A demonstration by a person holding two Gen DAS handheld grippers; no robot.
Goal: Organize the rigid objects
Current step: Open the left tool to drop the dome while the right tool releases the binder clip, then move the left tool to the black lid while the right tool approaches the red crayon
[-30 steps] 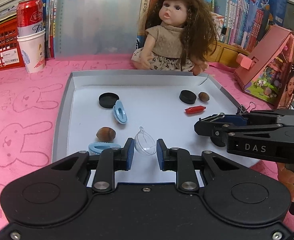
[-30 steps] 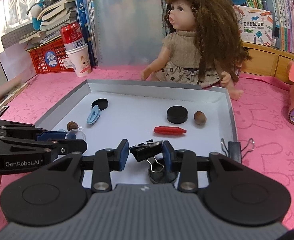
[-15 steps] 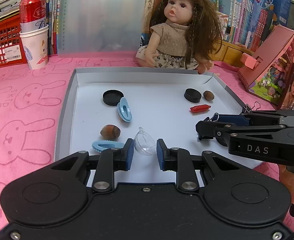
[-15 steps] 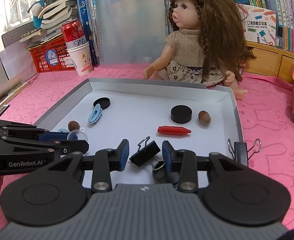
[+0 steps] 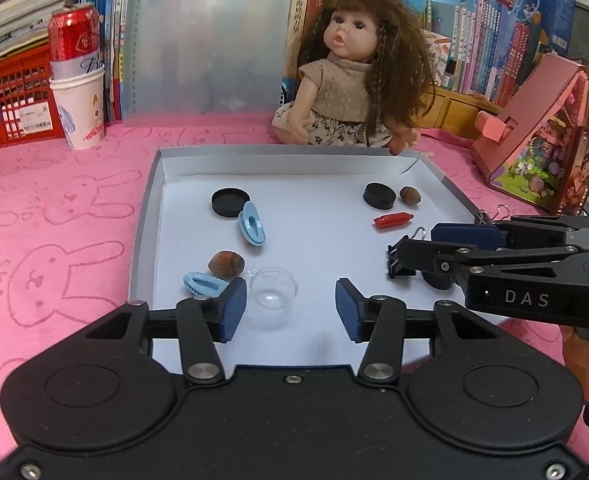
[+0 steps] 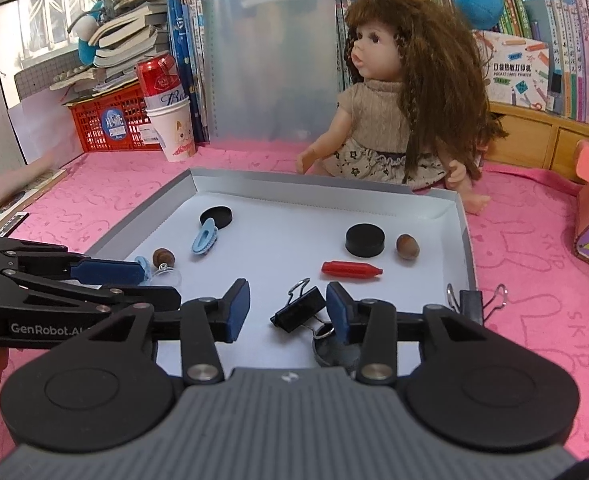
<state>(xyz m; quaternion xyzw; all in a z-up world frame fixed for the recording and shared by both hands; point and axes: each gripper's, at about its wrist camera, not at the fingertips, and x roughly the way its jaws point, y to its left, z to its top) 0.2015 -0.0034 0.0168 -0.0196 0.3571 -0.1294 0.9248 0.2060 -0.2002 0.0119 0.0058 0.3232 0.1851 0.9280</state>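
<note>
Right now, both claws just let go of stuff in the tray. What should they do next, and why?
Probably lift both back. The left gripper is opening, the clear dome lying loose between its pads; the right gripper is opening too, the black binder clip free on the tray.

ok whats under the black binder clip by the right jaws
Under the black binder clip a dark round disc shows beneath its wire handles, lying on the white tray. The right gripper, jaws opening, covers the disc's near half, so whether the two touch is unclear.
</note>
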